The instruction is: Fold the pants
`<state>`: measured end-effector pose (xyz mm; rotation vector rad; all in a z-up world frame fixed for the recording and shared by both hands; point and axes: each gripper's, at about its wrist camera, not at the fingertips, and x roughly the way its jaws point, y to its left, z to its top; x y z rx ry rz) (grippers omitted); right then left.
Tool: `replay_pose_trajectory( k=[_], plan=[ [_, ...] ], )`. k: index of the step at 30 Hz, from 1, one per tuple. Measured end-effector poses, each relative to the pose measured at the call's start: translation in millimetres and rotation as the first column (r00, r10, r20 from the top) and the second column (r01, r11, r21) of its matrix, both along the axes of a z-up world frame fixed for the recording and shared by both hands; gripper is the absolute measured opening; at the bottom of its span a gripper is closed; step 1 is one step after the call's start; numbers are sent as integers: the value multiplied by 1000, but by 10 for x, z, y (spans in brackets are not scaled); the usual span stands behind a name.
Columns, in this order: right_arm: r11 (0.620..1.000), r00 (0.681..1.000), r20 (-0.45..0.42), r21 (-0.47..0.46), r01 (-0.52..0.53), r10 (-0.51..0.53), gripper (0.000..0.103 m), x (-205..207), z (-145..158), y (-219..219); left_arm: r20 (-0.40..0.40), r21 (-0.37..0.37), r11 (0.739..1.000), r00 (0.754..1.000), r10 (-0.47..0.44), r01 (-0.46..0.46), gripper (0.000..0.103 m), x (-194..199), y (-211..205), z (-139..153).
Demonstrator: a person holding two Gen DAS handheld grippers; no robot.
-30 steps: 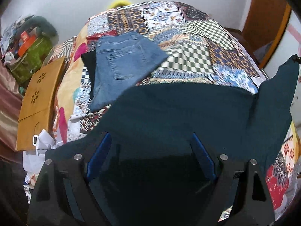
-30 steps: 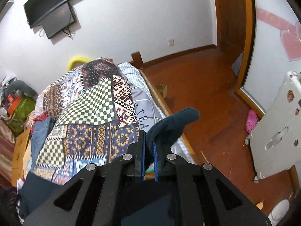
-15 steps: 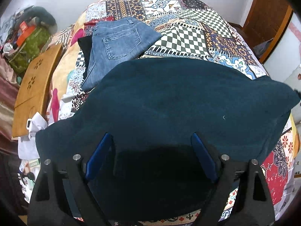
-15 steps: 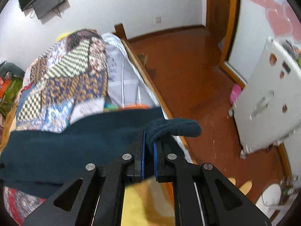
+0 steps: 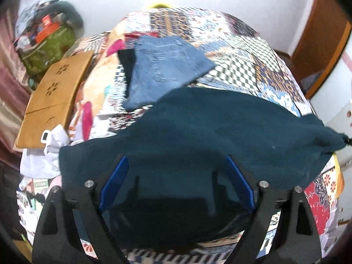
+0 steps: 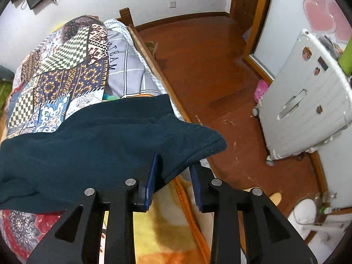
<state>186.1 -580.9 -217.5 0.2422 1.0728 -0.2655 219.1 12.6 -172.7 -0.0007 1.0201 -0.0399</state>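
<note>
The dark teal pants (image 5: 215,132) lie spread across the near part of the bed (image 5: 253,66), filling the lower half of the left wrist view and the lower left of the right wrist view, with one end draped toward the bed's edge at centre frame there. The left tool (image 5: 176,184) stands wide, its blue pads apart above the cloth and gripping nothing. The right tool (image 6: 173,182) has its pads parted too; the hem of the pants sags between them, touching the left pad at most, so I judge it a loosened grip, not a hold. A folded pair of jeans (image 5: 162,70) sits in the upper middle of the left view, apart from the teal pair.

The step in hand looks like laying the pants flat, before any fold is made. Next, both tools likely need to draw clear, then take fresh holds on one end, perhaps the hem at the bed edge, and carry it over the other half.
</note>
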Motion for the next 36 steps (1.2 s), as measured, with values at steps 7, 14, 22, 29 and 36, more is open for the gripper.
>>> replay_pose_trajectory(
  k=[7,14,22,29,36],
  plan=[
    [978,991,30,-162,133,-130,59,-45,264,-56,38,-34,994,994,106,-104,89,-75,630,68],
    [981,991,119,-174,82,-62,59,132,708,323,59,-49,977,976,211,-208,89,-119,1249,47],
    [956,938,215,-177,-235,271,61,758,909,1786,18,-66,954,956,293,-291,89,-82,1890,-82],
    [821,795,208,-147,-551,570,61,1211,734,3256,-52,-61,949,950,306,-309,89,58,2231,-434],
    [647,634,138,-90,-757,761,61,1485,404,4367,-160,-99,953,950,268,-286,75,239,2341,-916]
  ],
)
